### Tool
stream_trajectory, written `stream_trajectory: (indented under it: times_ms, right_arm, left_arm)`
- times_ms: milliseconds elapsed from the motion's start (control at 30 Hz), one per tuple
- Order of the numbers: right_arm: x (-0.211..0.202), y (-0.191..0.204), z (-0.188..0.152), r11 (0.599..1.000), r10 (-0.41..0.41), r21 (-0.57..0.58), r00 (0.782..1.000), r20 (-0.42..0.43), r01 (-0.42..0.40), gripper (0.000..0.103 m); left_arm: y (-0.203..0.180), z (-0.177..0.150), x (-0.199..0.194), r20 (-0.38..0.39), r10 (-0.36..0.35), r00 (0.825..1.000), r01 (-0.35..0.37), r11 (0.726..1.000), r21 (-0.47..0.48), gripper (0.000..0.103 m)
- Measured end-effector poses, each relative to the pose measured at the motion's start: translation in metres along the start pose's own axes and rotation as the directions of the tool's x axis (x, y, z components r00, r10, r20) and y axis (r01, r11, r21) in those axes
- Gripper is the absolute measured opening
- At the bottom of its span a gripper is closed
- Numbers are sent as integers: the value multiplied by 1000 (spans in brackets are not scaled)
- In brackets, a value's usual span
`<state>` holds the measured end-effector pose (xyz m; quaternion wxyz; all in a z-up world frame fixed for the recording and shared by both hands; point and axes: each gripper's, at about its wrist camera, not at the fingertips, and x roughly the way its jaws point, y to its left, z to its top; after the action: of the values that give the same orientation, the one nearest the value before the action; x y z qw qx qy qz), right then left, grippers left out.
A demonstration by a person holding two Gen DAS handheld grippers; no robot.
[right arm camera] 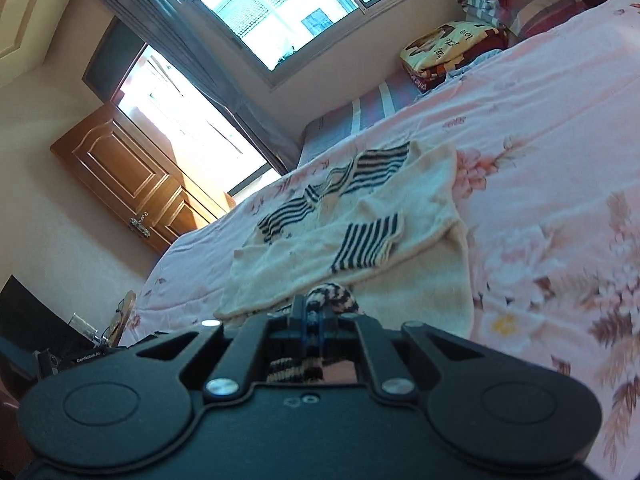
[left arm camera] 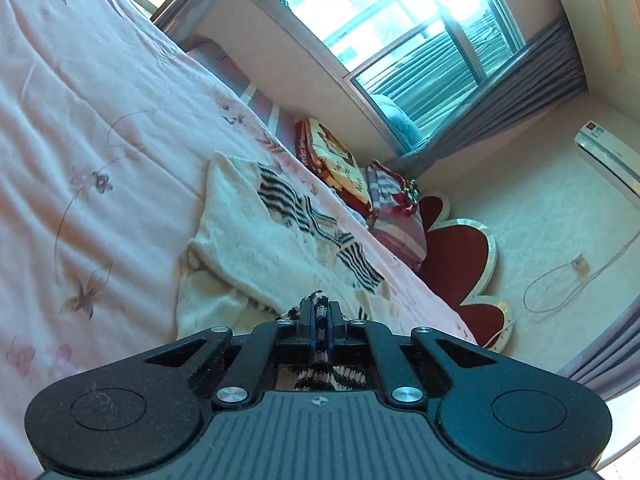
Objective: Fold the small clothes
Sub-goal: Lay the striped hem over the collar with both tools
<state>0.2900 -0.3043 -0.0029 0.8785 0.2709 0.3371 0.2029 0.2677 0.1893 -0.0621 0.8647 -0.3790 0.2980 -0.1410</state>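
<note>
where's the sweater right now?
The cream sweater lies on the pink bedspread, ahead of both grippers in both wrist views; the left gripper and right gripper each pinch its striped hem.

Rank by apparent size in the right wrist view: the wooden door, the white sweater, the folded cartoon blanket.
1. white sweater, though it lies nearer the camera
2. wooden door
3. folded cartoon blanket, farthest away, so its true size is uncertain
</note>
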Motion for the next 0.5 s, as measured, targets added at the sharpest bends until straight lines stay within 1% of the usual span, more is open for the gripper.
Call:
stream_trajectory:
  times_ms: [100, 167, 233, 300, 367, 500]
  right_arm:
    - [33, -8, 33, 999, 19, 45, 1000, -8, -19, 6]
    - [59, -18, 51, 996, 30, 88, 999, -20, -28, 6]
    - [83, -29, 66, 991, 44, 131, 999, -25, -41, 6]
    - [110, -46, 79, 979, 60, 198, 998, -30, -53, 6]
    - [135, -61, 89, 970, 55, 239, 998, -42, -43, 6]
    - [185, -98, 105, 947, 31, 322, 997, -77, -4, 6]
  left_arm:
    - [-4, 26, 34, -3, 23, 1000, -23, 1000, 11, 5]
    - [-1, 42, 60, -6, 37, 999, -37, 999, -2, 5]
    - [2, 55, 86, -17, 73, 997, -74, 997, -6, 5]
    - [5, 67, 115, -34, 111, 993, -111, 994, -1, 5]
    - [9, 77, 142, -55, 154, 987, -154, 988, 0, 5]
    - [20, 100, 191, -71, 191, 979, -192, 981, -13, 5]
